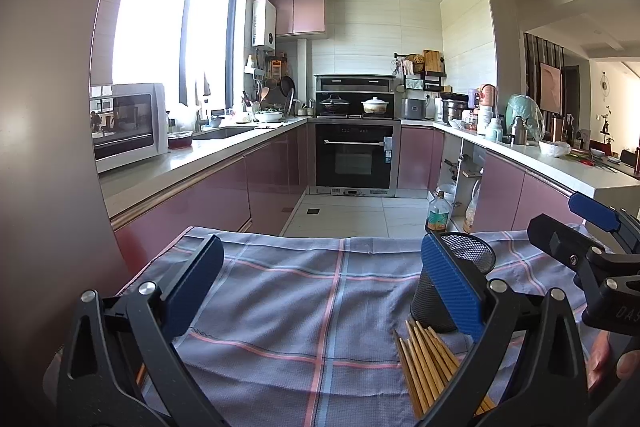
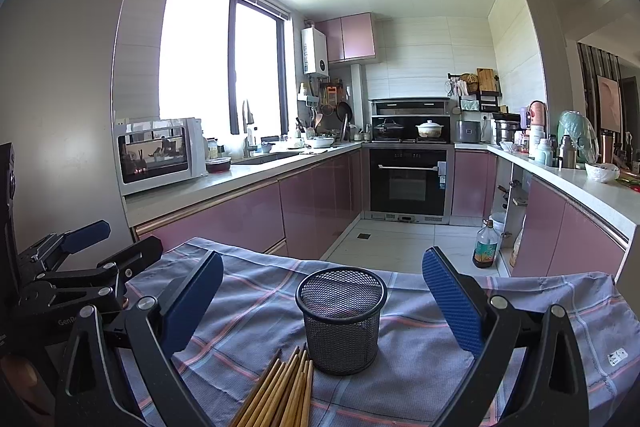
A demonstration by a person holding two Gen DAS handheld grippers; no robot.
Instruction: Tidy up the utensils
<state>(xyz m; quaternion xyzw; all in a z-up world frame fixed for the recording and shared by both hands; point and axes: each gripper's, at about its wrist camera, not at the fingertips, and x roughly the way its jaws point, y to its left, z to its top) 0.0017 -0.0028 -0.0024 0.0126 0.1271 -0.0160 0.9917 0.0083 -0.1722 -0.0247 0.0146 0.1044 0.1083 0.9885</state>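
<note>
A checked cloth (image 2: 420, 359) covers the surface in a pink-cabinet kitchen; a mesh cup (image 2: 341, 319) stands beside chopsticks (image 2: 280, 391). Both tongs, left (image 1: 320, 291) and right (image 2: 324, 303), gape wide, empty.

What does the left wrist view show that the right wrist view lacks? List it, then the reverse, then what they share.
Only the left wrist view shows the right tool from outside, at the frame's right edge. Only the right wrist view shows the whole mesh cup unblocked, the cloth's right edge with a small sticker, and the left tool from outside. Both show the bamboo chopsticks lying beside the cup on the plaid cloth, both tools open and empty.
</note>
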